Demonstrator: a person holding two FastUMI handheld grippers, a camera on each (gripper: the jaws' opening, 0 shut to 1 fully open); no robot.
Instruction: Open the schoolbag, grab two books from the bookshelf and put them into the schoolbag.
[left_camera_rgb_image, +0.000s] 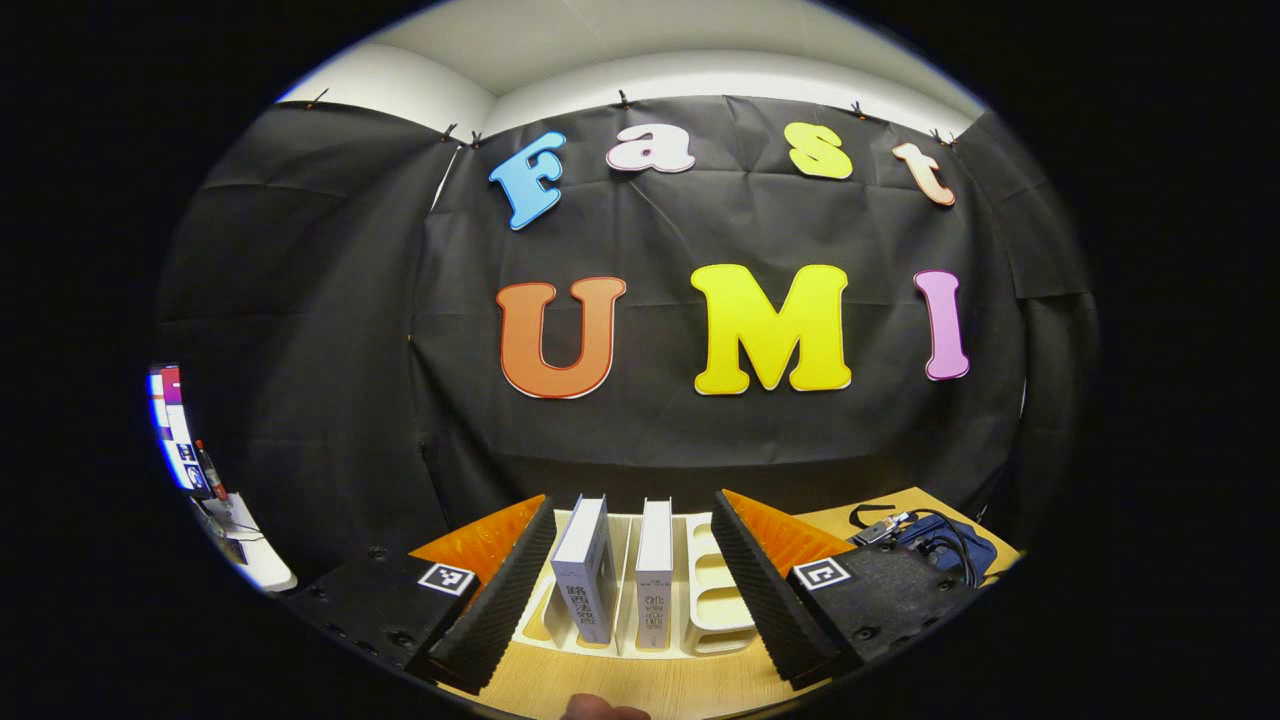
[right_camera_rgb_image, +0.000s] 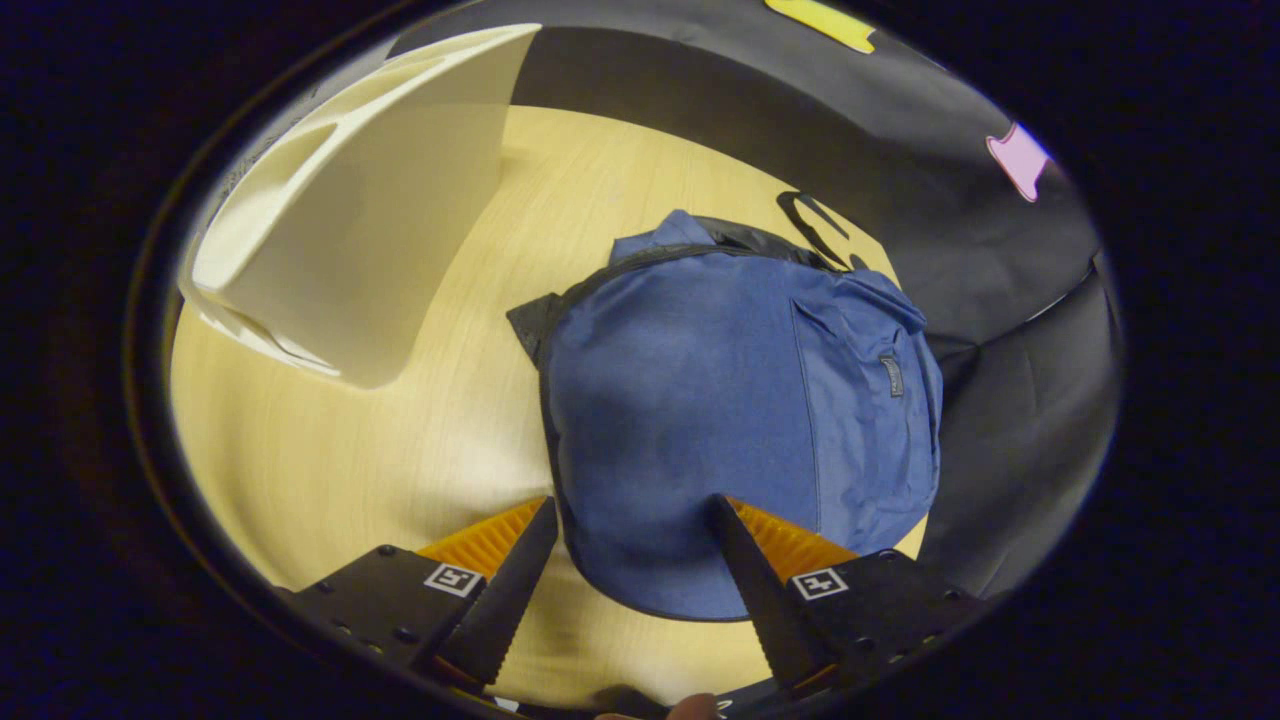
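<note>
In the left gripper view, two white books (left_camera_rgb_image: 585, 580) (left_camera_rgb_image: 655, 585) stand upright, spines toward me, in a white slotted bookshelf (left_camera_rgb_image: 715, 600) on the wooden table. My left gripper (left_camera_rgb_image: 633, 520) is open and faces them, one finger on each side, a little short of the books. The blue schoolbag (left_camera_rgb_image: 945, 545) lies at the far right. In the right gripper view, the blue schoolbag (right_camera_rgb_image: 740, 400) lies flat and closed on the table. My right gripper (right_camera_rgb_image: 633, 515) hovers open above its near edge with nothing between the fingers.
The white bookshelf (right_camera_rgb_image: 350, 220) looms at the upper left of the right gripper view. The light wooden table (right_camera_rgb_image: 400, 440) lies bare between the bookshelf and the bag. Black cloth walls close the back and right. A small side table (left_camera_rgb_image: 240, 540) with clutter stands far left.
</note>
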